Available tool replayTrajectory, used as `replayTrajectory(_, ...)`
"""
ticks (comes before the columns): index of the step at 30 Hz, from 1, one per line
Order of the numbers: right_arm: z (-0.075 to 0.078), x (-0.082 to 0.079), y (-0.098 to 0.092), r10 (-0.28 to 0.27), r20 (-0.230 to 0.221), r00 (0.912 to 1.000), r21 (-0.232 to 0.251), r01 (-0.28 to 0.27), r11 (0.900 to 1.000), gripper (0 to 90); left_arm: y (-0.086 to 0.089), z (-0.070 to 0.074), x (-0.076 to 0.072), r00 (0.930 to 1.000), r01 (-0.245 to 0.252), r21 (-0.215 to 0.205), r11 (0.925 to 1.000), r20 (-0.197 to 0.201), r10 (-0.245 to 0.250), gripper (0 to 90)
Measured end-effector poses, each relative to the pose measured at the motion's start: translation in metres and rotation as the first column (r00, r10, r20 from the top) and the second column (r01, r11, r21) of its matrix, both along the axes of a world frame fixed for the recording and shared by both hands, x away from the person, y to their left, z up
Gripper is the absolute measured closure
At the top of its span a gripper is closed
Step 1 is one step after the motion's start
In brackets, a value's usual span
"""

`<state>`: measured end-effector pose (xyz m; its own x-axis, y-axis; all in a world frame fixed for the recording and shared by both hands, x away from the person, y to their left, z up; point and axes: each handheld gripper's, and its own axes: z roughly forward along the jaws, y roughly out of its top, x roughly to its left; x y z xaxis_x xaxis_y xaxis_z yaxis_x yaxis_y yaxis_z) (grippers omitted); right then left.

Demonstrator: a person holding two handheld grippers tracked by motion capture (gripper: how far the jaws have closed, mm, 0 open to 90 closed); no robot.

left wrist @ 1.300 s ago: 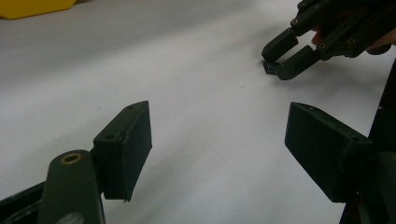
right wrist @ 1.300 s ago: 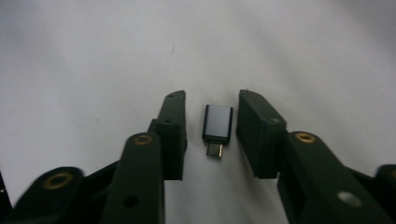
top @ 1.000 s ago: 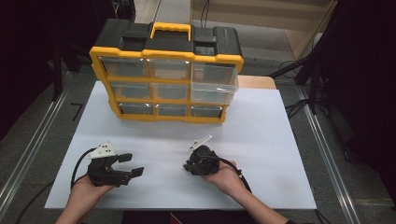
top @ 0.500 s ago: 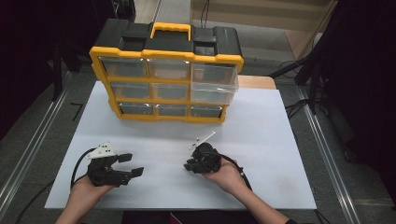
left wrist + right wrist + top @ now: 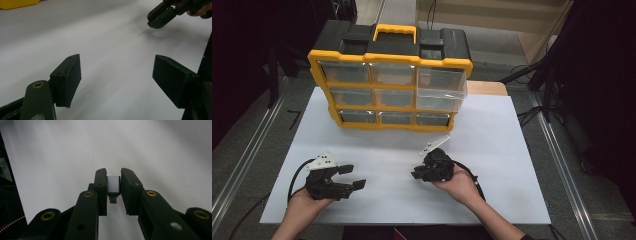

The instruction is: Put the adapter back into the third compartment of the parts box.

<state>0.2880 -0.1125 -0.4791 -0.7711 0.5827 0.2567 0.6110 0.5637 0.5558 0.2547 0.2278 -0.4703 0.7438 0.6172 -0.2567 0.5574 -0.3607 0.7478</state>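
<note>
Holding a small grey adapter (image 5: 113, 185) clamped between its jaws, the right gripper (image 5: 426, 173) has shifted slightly toward twelve o'clock, nearer the organizer (image 5: 392, 85), suggesting stowing in a drawer comes next, while the left gripper (image 5: 352, 177) waits, jaws apart and empty.

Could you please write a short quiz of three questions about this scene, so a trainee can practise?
1. True or false: the left gripper has its jaws open with nothing between them.
2. What does the right gripper hold? A) a screw B) a small silver adapter C) a drawer
3. Which drawer of the yellow and black organizer sticks out in front of the others?

Key
1. True.
2. B: the small silver adapter sits clamped between the jaws, over the white table.
3. The large clear drawer at the right side.
</note>
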Motion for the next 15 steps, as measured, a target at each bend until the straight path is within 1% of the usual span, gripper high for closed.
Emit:
replayTrajectory(6, 0.004, 0.001, -0.005, 0.018, 0.002, 0.9998, 0.015, -0.018, 1.000, 73.3, 0.000, 0.000, 0.000, 1.0000, 0.000, -0.001, 1.0000, -0.001, 0.000, 24.4)
replayTrajectory(7, 0.005, 0.001, -0.007, 0.030, 0.004, 0.9995, 0.022, -0.030, 0.999, 73.3, 0.000, 0.000, 0.000, 1.0000, 0.000, -0.001, 1.0000, -0.001, 0.000, 24.4)
replayTrajectory(12, 0.009, 0.003, -0.012, 0.055, -0.008, 0.9985, 0.041, -0.054, 0.998, 73.3, 0.000, 0.000, 0.000, 1.0000, 0.001, -0.002, 1.0000, -0.001, -0.001, 24.4)
replayTrajectory(15, 0.012, 0.004, -0.015, 0.078, -0.003, 0.9970, 0.049, -0.078, 0.996, 73.3, 0.000, 0.000, 0.000, 1.0000, 0.000, -0.002, 1.0000, -0.001, 0.000, 24.4)
